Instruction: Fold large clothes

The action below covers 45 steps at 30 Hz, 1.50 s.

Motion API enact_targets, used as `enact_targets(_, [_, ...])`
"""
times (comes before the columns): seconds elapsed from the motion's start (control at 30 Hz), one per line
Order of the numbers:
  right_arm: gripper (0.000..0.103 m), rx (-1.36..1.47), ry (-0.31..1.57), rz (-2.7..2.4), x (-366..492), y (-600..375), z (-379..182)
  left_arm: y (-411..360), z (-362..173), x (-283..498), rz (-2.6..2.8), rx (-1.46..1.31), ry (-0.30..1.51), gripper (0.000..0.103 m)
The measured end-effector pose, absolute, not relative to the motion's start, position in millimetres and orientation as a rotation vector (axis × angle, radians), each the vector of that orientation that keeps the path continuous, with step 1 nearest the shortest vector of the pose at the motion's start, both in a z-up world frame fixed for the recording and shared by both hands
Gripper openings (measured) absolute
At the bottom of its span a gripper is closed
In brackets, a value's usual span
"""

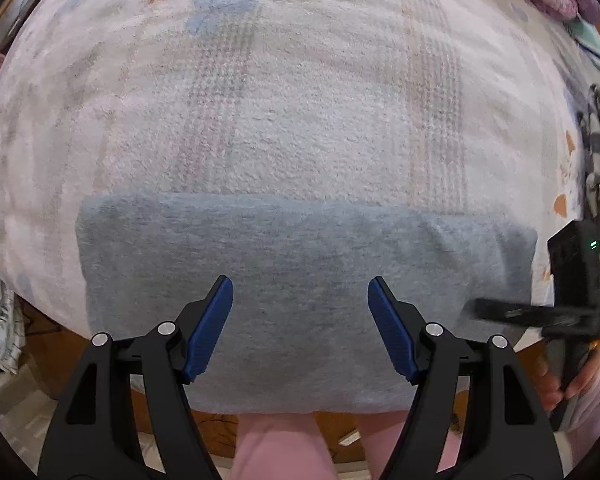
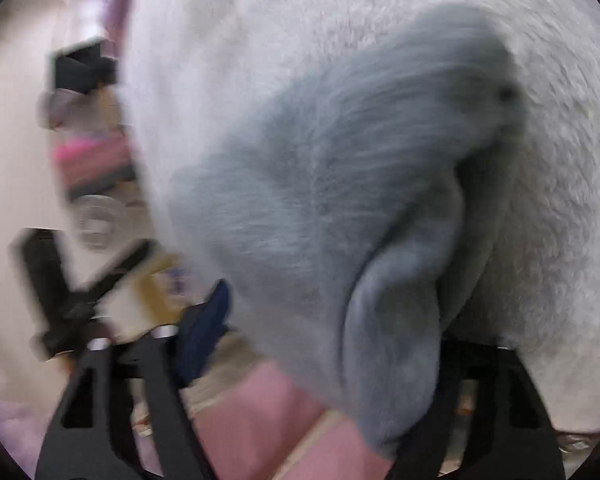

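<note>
Hovering straight over the folded blue cloth (image 1: 300,288), your left tool (image 1: 300,312) is apart and empty. The cloth's long side runs across the table (image 1: 300,100). Your right tool (image 2: 320,320) (blurry, can't tell) is nearest its right end.

The left hand-held gripper (image 1: 300,328) hung with jaws apart above a folded grey-blue garment (image 1: 300,288) lying at the near edge of a pale towel-covered counter (image 1: 300,100).
</note>
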State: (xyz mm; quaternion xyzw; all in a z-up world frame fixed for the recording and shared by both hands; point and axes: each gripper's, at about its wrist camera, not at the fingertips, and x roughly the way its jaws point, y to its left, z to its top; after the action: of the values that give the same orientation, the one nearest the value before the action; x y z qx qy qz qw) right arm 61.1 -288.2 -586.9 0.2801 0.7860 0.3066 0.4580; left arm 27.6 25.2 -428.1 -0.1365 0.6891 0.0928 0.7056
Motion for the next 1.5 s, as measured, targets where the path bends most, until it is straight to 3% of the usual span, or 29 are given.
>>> enact_targets(0.03, [0.051, 0.659, 1.937, 0.703, 61.5, -284.9, -580.1, 25.9, -427.5, 28.2, 0.217, -0.289, 1.519, 0.068])
enact_targets(0.07, [0.038, 0.621, 1.931, 0.664, 60.7, -282.9, -571.2, 26.6, -427.1, 29.3, 0.226, -0.277, 1.510, 0.053])
enact_targets(0.1, [0.033, 0.577, 1.922, 0.635, 58.8, -281.9, -561.8, 27.7, -427.4, 30.1, 0.219, -0.287, 1.508, 0.046])
enact_targets(0.13, [0.025, 0.559, 1.915, 0.613, 55.5, -281.9, -555.1, 28.8, -428.3, 31.0, 0.202, -0.317, 1.513, 0.031])
enact_targets(0.17, [0.022, 0.552, 1.908, 0.594, 53.2, -282.5, -547.8, 30.8, -429.5, 33.0, 0.177, -0.364, 1.521, 0.014])
enact_targets(0.23, [0.021, 0.574, 1.893, 0.555, 46.9, -282.9, -529.2, 32.6, -430.1, 37.7, 0.143, -0.400, 1.529, 0.002])
enact_targets(0.37, [0.021, 0.532, 1.881, 0.505, 36.7, -278.1, -505.3, 27.0, -445.5, 51.8, 0.063, -0.396, 1.559, 0.001])
enact_targets(0.47, [0.022, 0.536, 1.886, 0.459, 39.1, -266.7, -515.3, 12.6, -499.9, 59.4, 0.071, -0.344, 1.660, 0.001])
enact_targets(0.67, [0.024, 0.511, 1.931, 0.402, 45.0, -240.3, -522.3, -7.6, -462.3, 47.2, 0.083, -0.357, 1.722, 0.001])
enact_targets(0.8, [0.025, 0.497, 1.943, 0.419, 42.9, -232.9, -524.8, -17.7, -502.7, 22.9, 0.126, -0.314, 1.726, 0.003])
enact_targets(1.0, [0.027, 0.492, 1.925, 0.418, 37.8, -226.4, -526.2, -29.9, -473.1, 4.5, 0.118, -0.279, 1.758, 0.002])
enact_targets(1.13, [0.028, 0.477, 1.927, 0.433, 33.1, -224.2, -534.4, -39.2, -499.6, -17.8, 0.105, -0.218, 1.692, 0.004])
enact_targets(1.33, [0.029, 0.512, 1.863, 0.403, 23.5, -224.5, -535.5, -45.4, -479.3, -46.4, 0.113, -0.232, 1.722, 0.002])
enact_targets(1.5, [0.031, 0.497, 1.799, 0.377, 16.2, -219.4, -536.9, -41.4, -521.5, -81.4, 0.122, -0.291, 1.765, 0.002])
